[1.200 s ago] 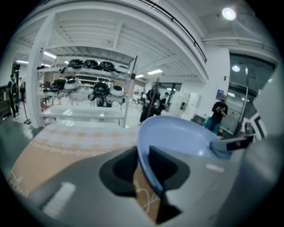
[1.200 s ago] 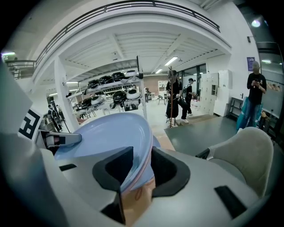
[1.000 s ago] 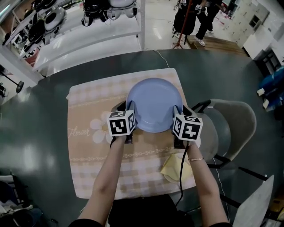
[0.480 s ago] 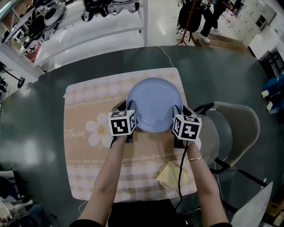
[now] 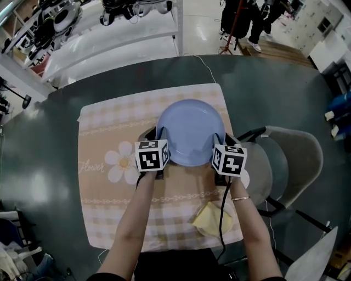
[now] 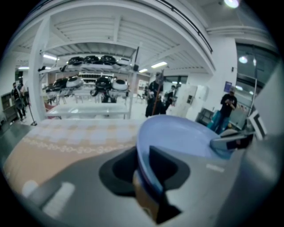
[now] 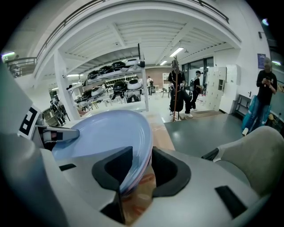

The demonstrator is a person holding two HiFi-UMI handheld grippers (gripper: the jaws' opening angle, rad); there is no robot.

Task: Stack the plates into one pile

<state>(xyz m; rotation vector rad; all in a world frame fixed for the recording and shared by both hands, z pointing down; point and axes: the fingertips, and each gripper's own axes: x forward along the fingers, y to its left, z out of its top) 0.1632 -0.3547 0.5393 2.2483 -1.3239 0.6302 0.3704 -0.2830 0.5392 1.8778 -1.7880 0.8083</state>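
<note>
the blue plate (image 5: 191,131) sits over the checked placemat (image 5: 109,137), a little toward 1 o'clock from the mat's middle, face up and roughly level. whether it rests on the mat or hangs just above it i cannot tell. in the right gripper view its edge shows as more than one band, so there may be more than one plate there; that too is unclear.

the left gripper (image 6: 143,168) is at the plate's 8 o'clock. its jaws are pinched on the rim, one pad above the plate's inside and one below. the right gripper (image 7: 141,170) is at the plate's 4 o'clock. its jaws are opening with the rim between them, and the pads look to touch it on both sides. each gripper carries its marker cube, the left cube (image 5: 152,155) and the right cube (image 5: 228,159), just at the plate's near edge, with the person's bare forearms running back toward 6 o'clock.

a printed flower (image 5: 120,160) lies on the mat at the plate's 8 o'clock, beyond the left gripper. a yellow cloth (image 5: 211,218) lies at the mat's 5 o'clock corner. the mat lies on a dark green table (image 5: 49,153). a grey chair (image 5: 296,159) stands at the table's 3 o'clock. beyond the table, a white shelf (image 5: 109,33) is at 11 o'clock, and people (image 5: 241,16) stand at 1 o'clock.
</note>
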